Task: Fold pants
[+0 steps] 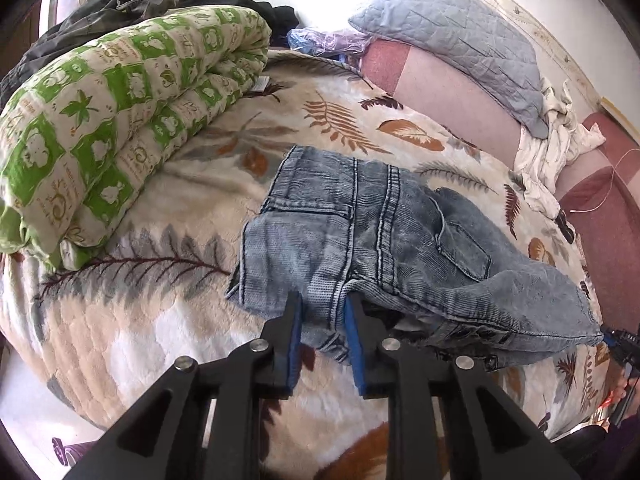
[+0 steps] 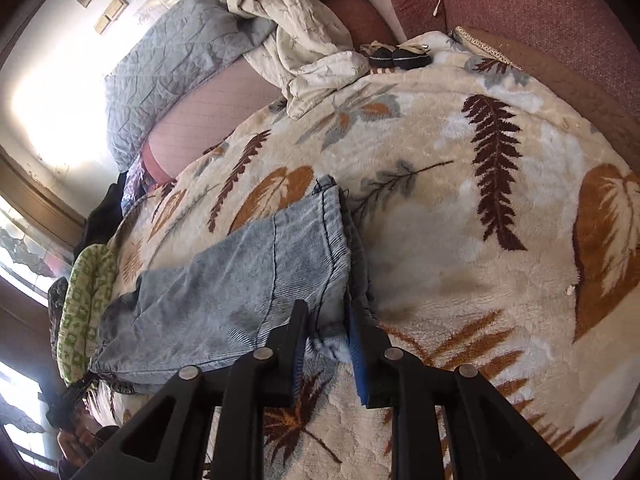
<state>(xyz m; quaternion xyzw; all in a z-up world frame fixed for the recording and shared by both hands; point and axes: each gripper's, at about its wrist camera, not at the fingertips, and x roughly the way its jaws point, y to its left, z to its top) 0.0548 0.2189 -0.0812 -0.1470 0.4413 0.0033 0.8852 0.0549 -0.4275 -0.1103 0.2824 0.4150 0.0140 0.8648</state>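
Observation:
Light blue jeans (image 1: 360, 232) lie folded on a leaf-print fleece blanket (image 1: 160, 320), back pockets and waistband up. My left gripper (image 1: 322, 300) stands at their near edge; a bunch of denim sits between its blue pads, and the jaws stand slightly apart. In the right wrist view the jeans (image 2: 248, 280) stretch off to the left. My right gripper (image 2: 326, 308) holds the same pose at their near corner, with a denim hem between its parted pads. The right gripper's black body (image 1: 620, 344) also shows at the jeans' far right end in the left wrist view.
A rolled green-and-cream quilt (image 1: 100, 140) lies to the left with dark clothes behind it. A grey quilted pillow (image 1: 460, 40) and crumpled white cloth (image 1: 552, 148) rest against the pink headboard. Two small dark items (image 2: 396, 56) sit at the blanket's far edge (image 2: 440, 240).

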